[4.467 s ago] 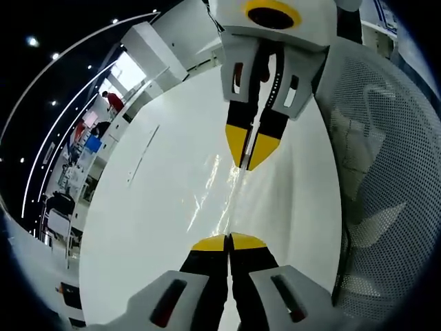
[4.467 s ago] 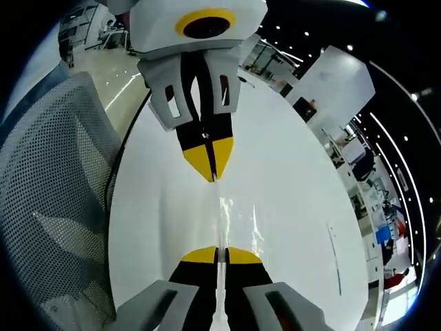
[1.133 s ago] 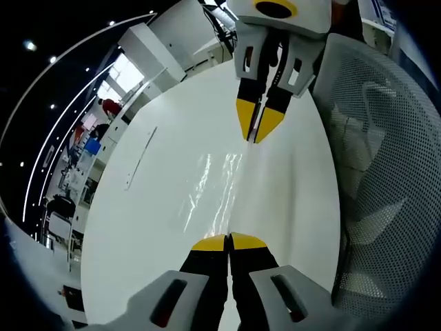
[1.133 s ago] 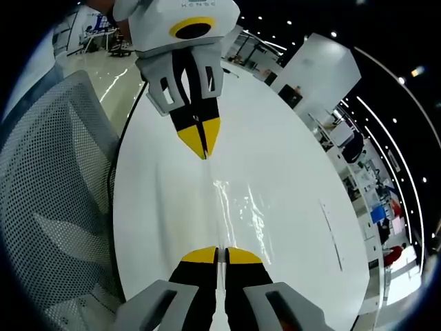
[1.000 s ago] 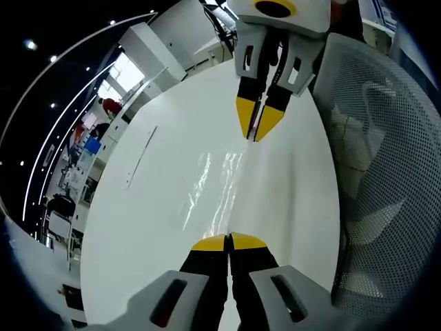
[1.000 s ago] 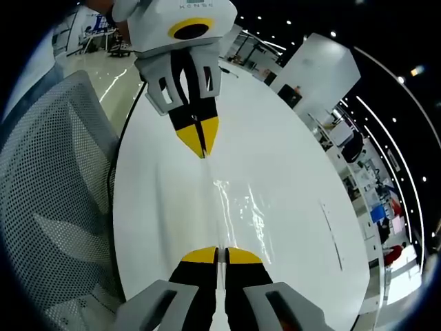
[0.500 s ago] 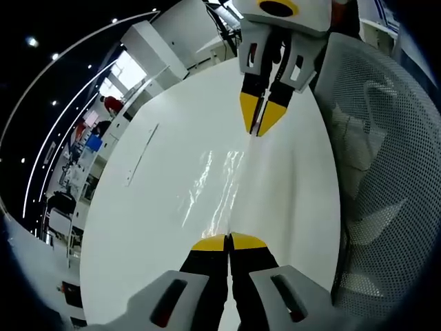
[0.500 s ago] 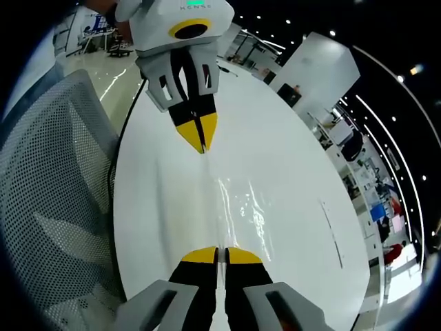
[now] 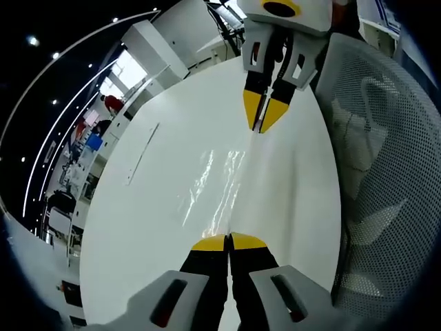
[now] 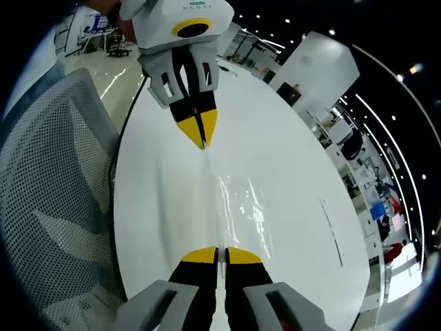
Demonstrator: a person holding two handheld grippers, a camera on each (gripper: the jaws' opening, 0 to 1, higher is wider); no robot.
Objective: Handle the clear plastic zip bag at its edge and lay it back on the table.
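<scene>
A clear plastic zip bag (image 9: 224, 176) (image 10: 238, 200) is stretched between my two grippers above the white table (image 9: 151, 200) (image 10: 289, 172), glinting with reflections. My left gripper (image 9: 228, 242) is shut on one end of the bag's edge, at the bottom of the left gripper view. The right gripper (image 9: 259, 127) faces it from the top of that view, shut on the opposite end. In the right gripper view my right gripper (image 10: 220, 255) pinches the bag edge at the bottom, and the left gripper (image 10: 201, 143) holds the far end.
A grey mesh office chair (image 9: 379, 172) (image 10: 48, 186) stands beside the table. A thin strip (image 9: 141, 155) (image 10: 332, 238) lies on the table top. Desks, chairs and a person in red (image 9: 110, 105) are far off in the room.
The two grippers have drawn further apart, pulling the bag's edge longer and tauter between them. Both stay shut on it.
</scene>
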